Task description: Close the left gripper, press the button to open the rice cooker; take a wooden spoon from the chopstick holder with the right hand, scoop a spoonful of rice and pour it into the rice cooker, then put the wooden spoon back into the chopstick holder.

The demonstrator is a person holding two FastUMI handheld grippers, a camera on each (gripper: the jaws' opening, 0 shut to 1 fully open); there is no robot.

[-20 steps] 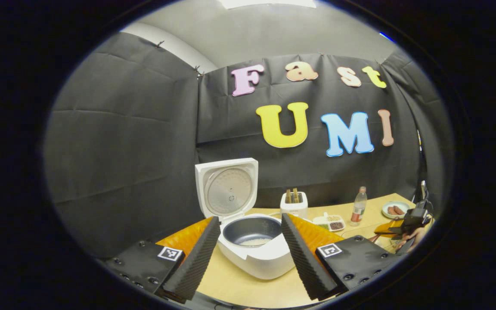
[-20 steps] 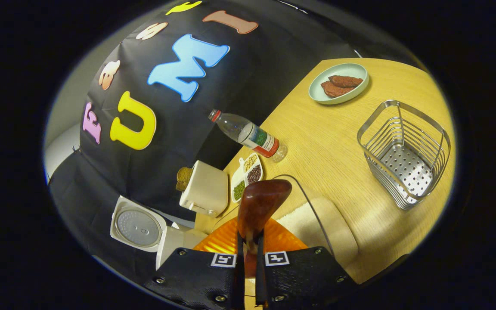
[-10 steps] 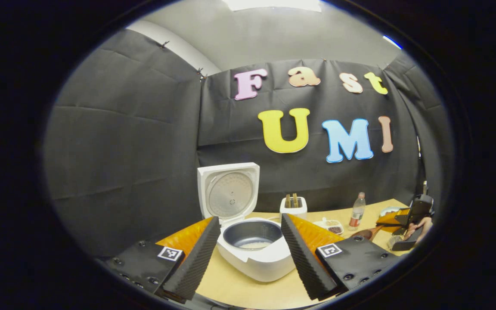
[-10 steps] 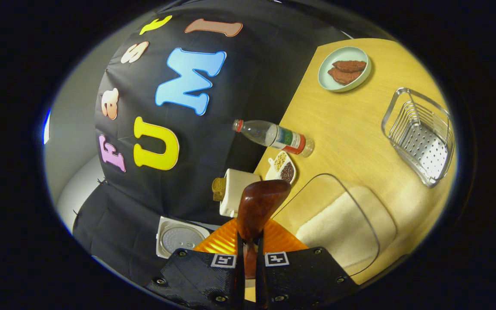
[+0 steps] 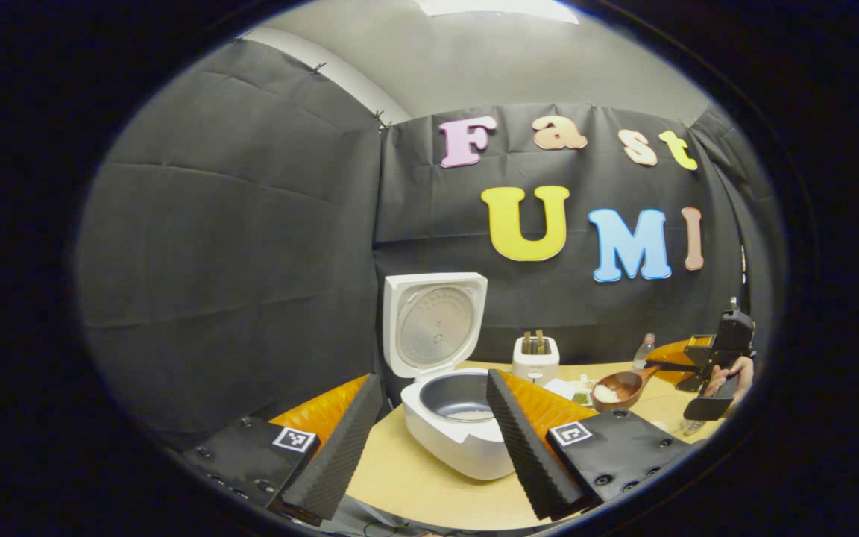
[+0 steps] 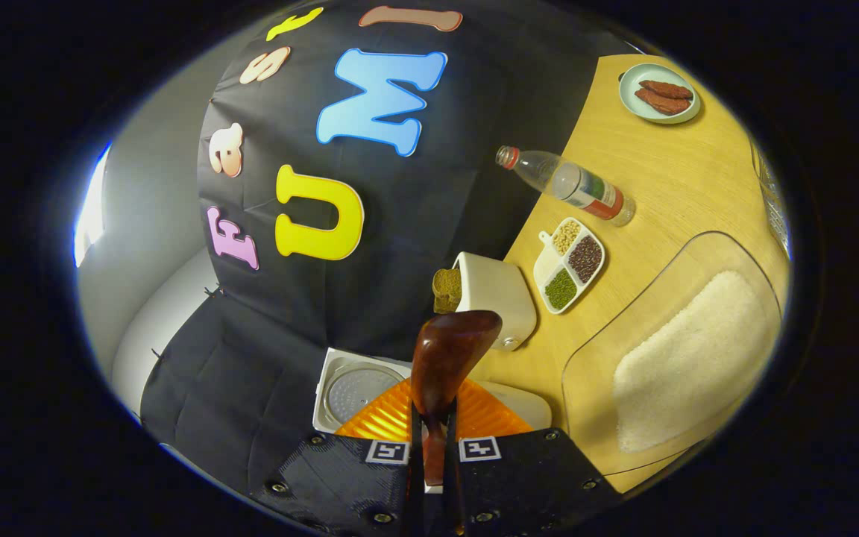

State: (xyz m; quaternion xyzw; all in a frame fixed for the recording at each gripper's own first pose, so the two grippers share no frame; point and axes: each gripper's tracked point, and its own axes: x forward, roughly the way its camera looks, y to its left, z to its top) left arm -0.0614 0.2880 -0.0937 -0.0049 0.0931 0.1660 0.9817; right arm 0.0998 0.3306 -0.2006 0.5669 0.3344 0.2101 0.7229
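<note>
Carrying a small heap of white rice in its bowl, the wooden spoon (image 5: pixel 618 388) hangs level above the table (image 5: pixel 429 492), between the rice cooker (image 5: pixel 459 432) and the right gripper (image 5: pixel 672 365) that holds it, with a hand (image 5: pixel 728 371) behind. In the right gripper view the spoon (image 6: pixel 446 356) is dark, glossy reddish-brown wood, its rounded back turned to the camera; the right gripper (image 6: pixel 429 470) has both fingers pressed tight on the handle, with barely a slit between them.

The rice cooker is white with a grey inner pot; its lid (image 5: pixel 435 332) stands upright at the back and some rice lies on the pot's floor. The left gripper (image 5: pixel 429 440) hovers in front of it, jaws spread wide and gripping nothing, the cooker showing between them.

Beyond the cooker stands a white toaster (image 5: pixel 535 358). In the right gripper view a clear tray of rice (image 6: pixel 687 358) lies near the table's edge, a divided dish of beans (image 6: pixel 570 264) just beside the toaster (image 6: pixel 493 298), a plastic bottle (image 6: pixel 564 183) and a plate (image 6: pixel 659 93) farther along. Bare table lies between the tray and the bottle.
</note>
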